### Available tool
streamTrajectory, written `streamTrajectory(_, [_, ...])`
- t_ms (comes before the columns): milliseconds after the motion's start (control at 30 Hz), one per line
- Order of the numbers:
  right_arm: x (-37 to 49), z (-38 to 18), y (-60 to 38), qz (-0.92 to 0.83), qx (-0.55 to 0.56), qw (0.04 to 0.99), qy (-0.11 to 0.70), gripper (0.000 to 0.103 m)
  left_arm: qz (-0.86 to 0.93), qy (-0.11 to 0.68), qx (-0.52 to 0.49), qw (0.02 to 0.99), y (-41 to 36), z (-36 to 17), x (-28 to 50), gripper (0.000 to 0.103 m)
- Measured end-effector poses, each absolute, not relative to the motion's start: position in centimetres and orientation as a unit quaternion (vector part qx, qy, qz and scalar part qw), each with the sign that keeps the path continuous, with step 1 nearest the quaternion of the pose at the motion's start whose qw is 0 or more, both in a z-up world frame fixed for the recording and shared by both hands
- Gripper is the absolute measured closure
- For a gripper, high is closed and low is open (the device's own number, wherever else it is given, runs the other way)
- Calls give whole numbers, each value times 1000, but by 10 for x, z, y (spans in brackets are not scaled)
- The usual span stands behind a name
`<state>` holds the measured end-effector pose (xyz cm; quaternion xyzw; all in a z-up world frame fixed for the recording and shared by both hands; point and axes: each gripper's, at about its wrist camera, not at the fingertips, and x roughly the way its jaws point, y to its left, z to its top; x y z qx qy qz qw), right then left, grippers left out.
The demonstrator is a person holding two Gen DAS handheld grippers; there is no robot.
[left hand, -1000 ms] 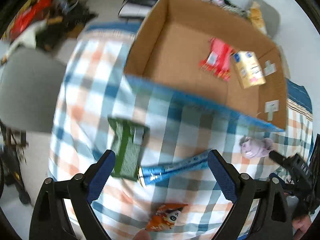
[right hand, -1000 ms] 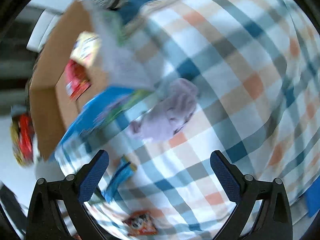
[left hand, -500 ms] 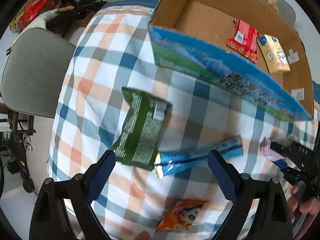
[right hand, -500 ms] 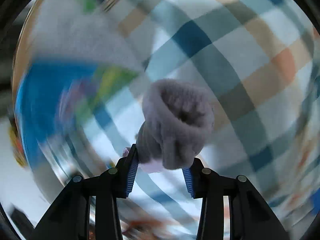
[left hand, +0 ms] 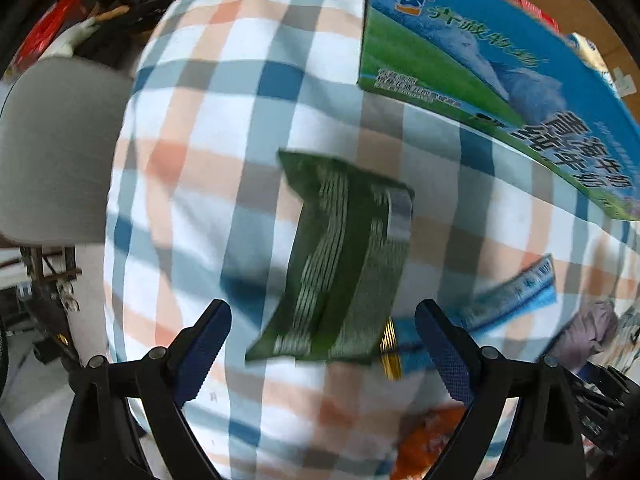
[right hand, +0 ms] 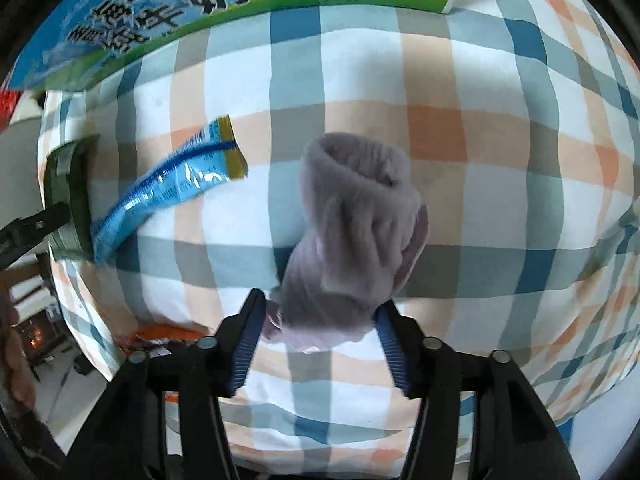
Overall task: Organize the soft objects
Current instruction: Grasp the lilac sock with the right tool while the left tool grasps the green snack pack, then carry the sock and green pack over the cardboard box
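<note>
Right claw [right hand: 318,322] clamped on the near end of a lilac rolled sock [right hand: 354,236], blue pads pressed into both sides, roll standing out ahead over the checked cloth [right hand: 500,184] of the worktop. Left of the sock, a blue sachet [right hand: 176,184] lying flat, gold-edged end toward the sock. Beyond the sachet's far end, a green packet [right hand: 70,204], partly cut off by a dark bar. Nearer than the sock and to its left, an orange wrapper [right hand: 168,334], only an edge visible. Far past the sock, the printed side of a cardboard box [right hand: 168,4] with cows and grass.

Left claw [left hand: 322,354] spread wide, gripping nothing, fingers either side of the green packet's near edge without touching. Sock visible low on the right, beside the sachet.
</note>
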<state>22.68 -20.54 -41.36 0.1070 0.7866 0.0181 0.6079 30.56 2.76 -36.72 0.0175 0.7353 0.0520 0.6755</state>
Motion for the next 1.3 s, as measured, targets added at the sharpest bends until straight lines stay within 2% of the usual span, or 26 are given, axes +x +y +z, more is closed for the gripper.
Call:
streamTrajectory(133, [234,-413,-208,5,113,604,789,43,33,744,33,666,22,-387,314,9])
streamTrajectory(167, [237,-415,-209,2,114,603,790,43,27,746,34,664,22,-391,314,17])
streamTrajectory(200, [239,-416,-213,-4,116,600,792,43,26,748,34,663,22,-393,314,38])
streamTrajectory(233, [240,-416,-218,-6,120,598,792,43,24,753,35,656,23,-397,312,47])
streamTrajectory(367, [240,-418,-237,-9,136,597,791,44,21,748,34,663,25,-396,304,60])
streamTrajectory(567, [226,-420,-271,-10,222,583,781,44,29,744,12,667,38,-386,277,64])
streamTrajectory(600, [223,-420,-278,-9,242,580,778,47,32,743,7,668,39,-384,272,65])
streamTrajectory(633, [221,-421,-282,-10,251,579,775,59,34,742,4,669,42,-383,270,65])
streamTrajectory(867, [215,-405,-280,1,222,604,766,62,48,719,-21,693,51,-354,254,66])
streamTrajectory(1133, [230,-323,-256,76,187,642,739,62,-6,686,-31,727,24,-285,246,67])
streamTrajectory(1300, [258,-267,-229,122,152,671,715,62,-55,673,-33,737,-9,-245,287,67])
